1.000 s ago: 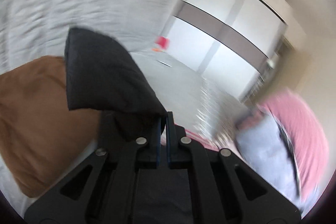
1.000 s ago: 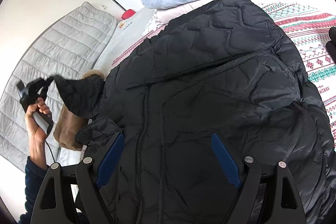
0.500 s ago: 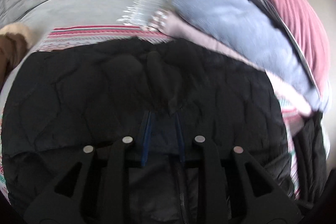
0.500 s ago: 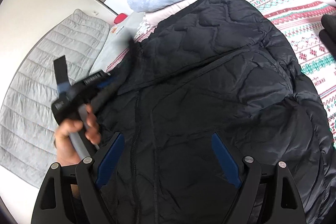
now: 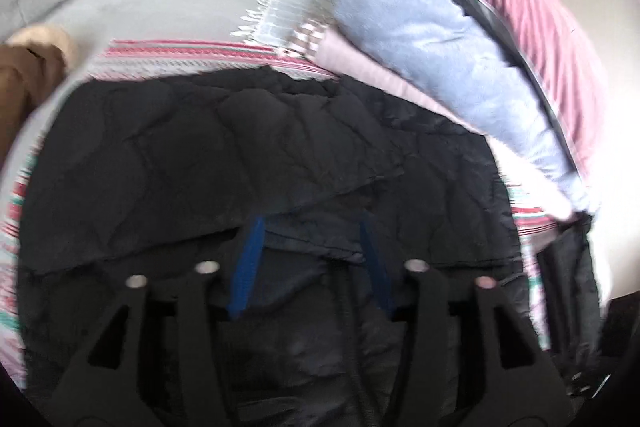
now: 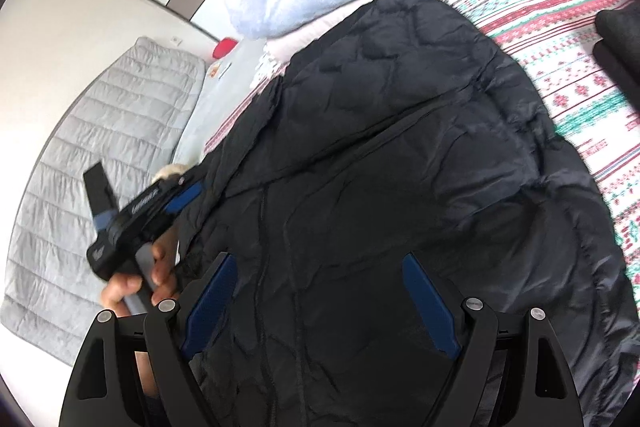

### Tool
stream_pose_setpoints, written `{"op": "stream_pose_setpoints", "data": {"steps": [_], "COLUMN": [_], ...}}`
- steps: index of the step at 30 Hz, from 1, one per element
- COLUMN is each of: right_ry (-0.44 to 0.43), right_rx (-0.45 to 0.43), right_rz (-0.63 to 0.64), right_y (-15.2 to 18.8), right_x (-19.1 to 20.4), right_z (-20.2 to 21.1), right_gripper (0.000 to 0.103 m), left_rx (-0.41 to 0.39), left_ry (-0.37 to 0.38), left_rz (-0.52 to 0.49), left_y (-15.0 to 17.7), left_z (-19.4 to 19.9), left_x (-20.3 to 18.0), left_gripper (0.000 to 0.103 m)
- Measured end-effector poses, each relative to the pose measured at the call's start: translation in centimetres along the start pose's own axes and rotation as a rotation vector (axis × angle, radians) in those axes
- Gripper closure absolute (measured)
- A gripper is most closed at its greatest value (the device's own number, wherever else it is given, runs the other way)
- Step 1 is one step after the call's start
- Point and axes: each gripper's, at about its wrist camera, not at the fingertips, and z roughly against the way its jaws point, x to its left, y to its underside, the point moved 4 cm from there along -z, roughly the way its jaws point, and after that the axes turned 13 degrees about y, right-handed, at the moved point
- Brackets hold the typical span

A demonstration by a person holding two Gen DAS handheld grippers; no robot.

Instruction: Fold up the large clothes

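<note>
Left gripper [image 5: 312,247] jaws opening over folded sleeve [image 5: 224,155]; right gripper [image 6: 320,307] spread, empty. Clear fabric before lifting.

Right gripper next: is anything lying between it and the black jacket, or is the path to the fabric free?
Nothing visible stands in the way. The right gripper hovers open directly over the black jacket, only fabric below. The left gripper, its jaws opening over the folded-in sleeve, sits at the jacket's far edge, out of the path.

Black hand-held gripper [image 6: 320,291] frames carry blue finger pads [image 6: 210,293] and silver screws [image 6: 167,305].
</note>
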Motion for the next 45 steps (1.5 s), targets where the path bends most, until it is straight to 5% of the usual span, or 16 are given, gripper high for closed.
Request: {"op": "stream_pose_setpoints", "data": {"steps": [10,14,16,17,28,31,34,42,45], "right_ry": [0.001,-0.006,-0.024,-0.03,-0.046,-0.026,0.022,0.02,0.025], "right_rx": [0.014,0.005,0.011,0.015,0.009,0.008,-0.003,0.004,-0.005], "right_rz": [-0.065,-0.117,-0.133,-0.135,-0.152,-0.122,-0.112,-0.099,-0.095], "right_y": [-0.5,-1.2,-1.4,-1.4,-1.4,-1.4,-1.6,-1.7,-1.6], "right_x": [-1.3,-2.6,-2.9,-3.0,-3.1,-2.6,-3.1,-3.8,-3.8], "right_z": [-0.5,-0.1,-0.1,-0.1,0.3,0.0,-0.2,0.5,1.0], "right_gripper": [0.017,0.017,0.017,0.017,0.017,0.017,0.017,0.017,0.017], "left_rx": [0.106,0.146,0.121,0.127,0.12,0.22,0.225,-0.06,-0.115], "left_ry": [-0.289,-0.382,-0.343,-0.326,-0.081,-0.073,-0.001,0.063,0.001], "left_rz": [-0.309,-0.313,-0.261,-0.243,-0.171,-0.116,0.008,0.069,0.113], "left_y": [-0.9,-1.6,-2.2,-2.1,1.9,2.6,2.3,5.1,8.0], "left_z": [-8.7,-11.6,-11.7,-11.8,-6.5,-7.9,-6.6,9.8,14.4], "left_x": [-7.1,-6.8,-6.1,-5.8,-6.8,-6.0,-5.0,-2.5,1.0], "left_gripper": [0.038,0.04,0.066,0.094,0.098,0.087,0.076,0.035,0.032]}}
